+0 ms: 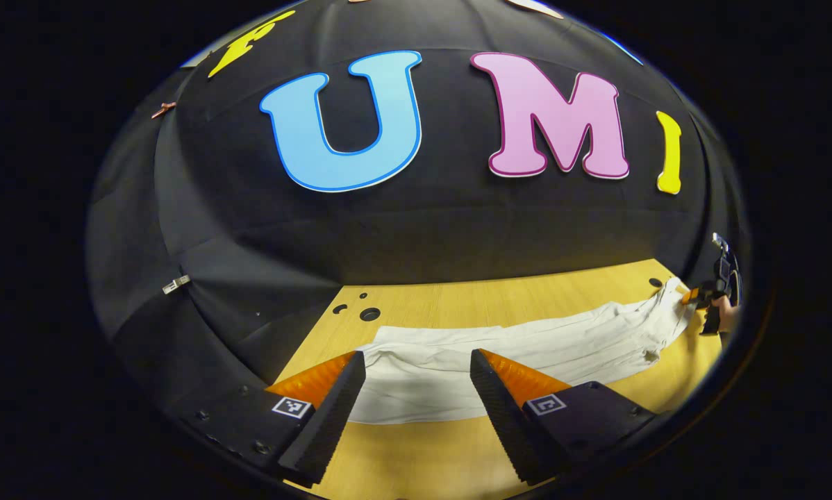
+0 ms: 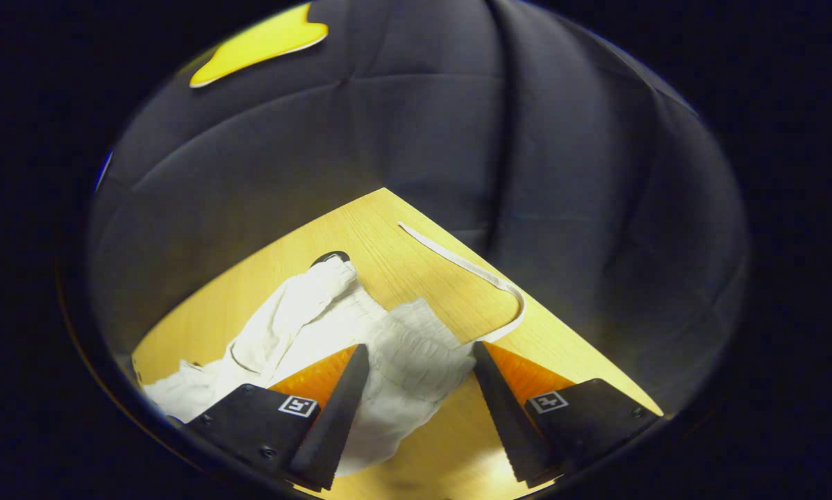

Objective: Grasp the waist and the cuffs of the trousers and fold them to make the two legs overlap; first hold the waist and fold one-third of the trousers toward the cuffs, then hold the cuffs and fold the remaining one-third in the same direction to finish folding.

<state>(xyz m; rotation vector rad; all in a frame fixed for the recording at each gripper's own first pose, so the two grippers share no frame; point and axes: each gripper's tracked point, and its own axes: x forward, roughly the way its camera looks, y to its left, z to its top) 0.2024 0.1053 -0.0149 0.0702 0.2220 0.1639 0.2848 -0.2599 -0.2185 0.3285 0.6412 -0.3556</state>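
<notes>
Between the spread fingers of the left claw (image 1: 417, 389) lie the cuffs of the white trousers (image 1: 527, 347), flat on the counter (image 1: 458, 305); the right claw (image 2: 419, 382), equally open, straddles the elastic waist (image 2: 416, 340) (drawstring (image 2: 485, 278) trailing beyond), apparently poised to pinch both ends.

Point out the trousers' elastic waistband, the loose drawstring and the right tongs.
elastic waistband (image 2: 416, 340), right gripper view, gathered middle.
drawstring (image 2: 471, 267), right gripper view, straight run on the table.
right tongs (image 2: 419, 368), right gripper view, between the open tips.
</notes>
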